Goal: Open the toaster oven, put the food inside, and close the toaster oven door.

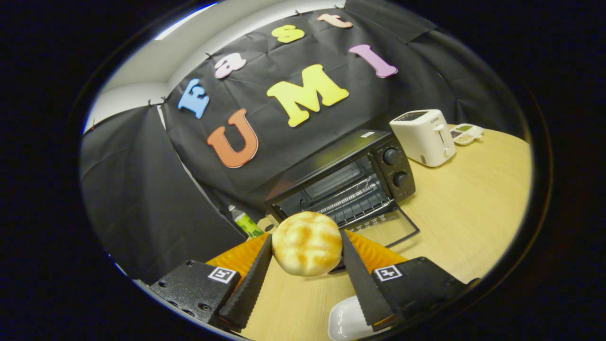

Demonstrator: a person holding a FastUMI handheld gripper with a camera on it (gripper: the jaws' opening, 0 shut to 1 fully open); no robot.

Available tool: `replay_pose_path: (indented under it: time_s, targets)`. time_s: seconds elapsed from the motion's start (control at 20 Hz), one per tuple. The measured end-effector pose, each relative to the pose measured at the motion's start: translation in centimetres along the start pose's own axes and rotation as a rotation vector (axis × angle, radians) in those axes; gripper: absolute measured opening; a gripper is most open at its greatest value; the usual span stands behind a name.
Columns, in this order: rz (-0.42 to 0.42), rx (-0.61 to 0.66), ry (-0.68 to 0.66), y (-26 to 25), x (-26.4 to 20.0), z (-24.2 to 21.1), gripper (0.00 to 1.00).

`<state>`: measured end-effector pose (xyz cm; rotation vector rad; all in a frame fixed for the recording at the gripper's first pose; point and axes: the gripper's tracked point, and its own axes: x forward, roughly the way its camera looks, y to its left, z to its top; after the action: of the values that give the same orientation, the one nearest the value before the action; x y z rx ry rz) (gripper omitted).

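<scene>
Toaster oven: door down, rack bare, on the tabletop beside the white toaster | bun: pinched between both fingers of my tool, lifted just short of the oven door | step: carrying food in | next, I judge: advance level onto the rack, release, then shut the door.

Bright, even overhead light; wooden table evenly lit, shadows soft and short. Mild glare on the bread roll top and on the white toaster. Toaster oven interior dim. Strong fisheye curvature, scene tilted. Centre sharp; gripper fingers clamped on the roll slightly soft near the lens.
</scene>
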<state>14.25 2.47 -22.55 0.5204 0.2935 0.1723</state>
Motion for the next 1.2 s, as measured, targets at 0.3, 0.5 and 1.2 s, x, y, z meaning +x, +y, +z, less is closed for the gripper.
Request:
replay_pose_path:
  time_s: [0.3,0.5,1.2]
  targets:
    - [-0.028,-0.046,0.026,-1.2,6.1,1.1,0.91]
    - [-0.092,-0.084,0.011,-4.0,10.1,2.4,0.91]
    - [-0.121,-0.205,0.074,-6.7,21.0,4.1,0.91]
